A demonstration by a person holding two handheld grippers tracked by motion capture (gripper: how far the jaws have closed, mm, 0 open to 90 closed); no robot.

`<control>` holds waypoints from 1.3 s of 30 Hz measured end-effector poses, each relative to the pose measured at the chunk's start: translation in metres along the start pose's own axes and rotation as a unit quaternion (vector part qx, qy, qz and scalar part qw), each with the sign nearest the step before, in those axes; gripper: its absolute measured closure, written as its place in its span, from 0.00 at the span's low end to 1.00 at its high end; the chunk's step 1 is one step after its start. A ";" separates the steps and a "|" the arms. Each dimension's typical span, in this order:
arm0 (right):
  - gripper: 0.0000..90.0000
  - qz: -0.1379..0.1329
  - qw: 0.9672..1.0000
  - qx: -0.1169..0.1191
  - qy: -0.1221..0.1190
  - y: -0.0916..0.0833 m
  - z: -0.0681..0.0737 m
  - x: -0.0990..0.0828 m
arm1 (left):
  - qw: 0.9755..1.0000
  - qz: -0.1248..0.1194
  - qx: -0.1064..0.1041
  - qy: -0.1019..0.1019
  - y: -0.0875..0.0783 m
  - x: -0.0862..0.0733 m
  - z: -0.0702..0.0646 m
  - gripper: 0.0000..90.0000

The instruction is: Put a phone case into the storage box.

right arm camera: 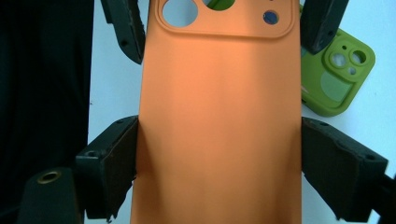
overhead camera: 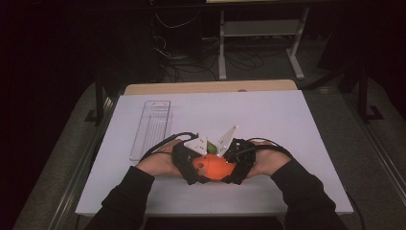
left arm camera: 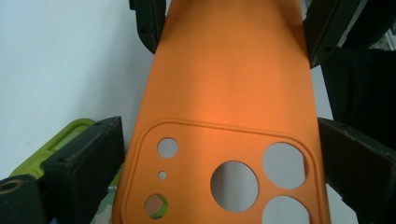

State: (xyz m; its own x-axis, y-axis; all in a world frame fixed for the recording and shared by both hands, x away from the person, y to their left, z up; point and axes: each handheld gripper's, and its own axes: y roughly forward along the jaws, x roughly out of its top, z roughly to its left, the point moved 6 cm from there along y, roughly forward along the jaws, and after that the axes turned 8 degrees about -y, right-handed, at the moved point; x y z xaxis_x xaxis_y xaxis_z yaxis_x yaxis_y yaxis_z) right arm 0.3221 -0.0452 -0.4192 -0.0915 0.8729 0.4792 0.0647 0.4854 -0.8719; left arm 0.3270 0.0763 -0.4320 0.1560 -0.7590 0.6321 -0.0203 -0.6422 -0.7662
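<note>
Two tongs share one orange phone case above the tabletop.

We grip its ends, left tongs at the camera cutouts, right tongs opposite, steadying it; a green case lies beyond, a clear tray farthest.

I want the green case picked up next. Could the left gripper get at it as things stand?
Probably not yet: the left gripper has the orange case between its jaws, with the right gripper at its other end. The green case lies just beyond.
</note>
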 end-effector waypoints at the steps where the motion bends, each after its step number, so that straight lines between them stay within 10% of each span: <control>1: 0.17 -0.001 1.000 0.000 0.000 0.000 0.000 0.000 | 1.000 0.001 0.000 0.002 0.000 0.000 0.000 0.10; 24: 0.16 0.008 1.000 -0.004 -0.007 0.003 0.005 -0.002 | 1.000 0.009 -0.012 0.013 0.002 0.000 -0.004 0.17; 39: 0.04 -0.030 0.998 -0.029 0.046 -0.008 -0.007 -0.009 | 0.999 0.013 0.023 -0.036 0.001 -0.004 0.005 0.18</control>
State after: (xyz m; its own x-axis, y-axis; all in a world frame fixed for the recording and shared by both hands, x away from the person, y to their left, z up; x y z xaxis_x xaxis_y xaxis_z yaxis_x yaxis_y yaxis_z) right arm 0.3298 -0.0559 -0.4159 -0.0053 0.8420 0.5394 0.1197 0.5360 -0.8357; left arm 0.3308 0.0793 -0.4362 0.2264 -0.7651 0.6028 0.0189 -0.6153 -0.7881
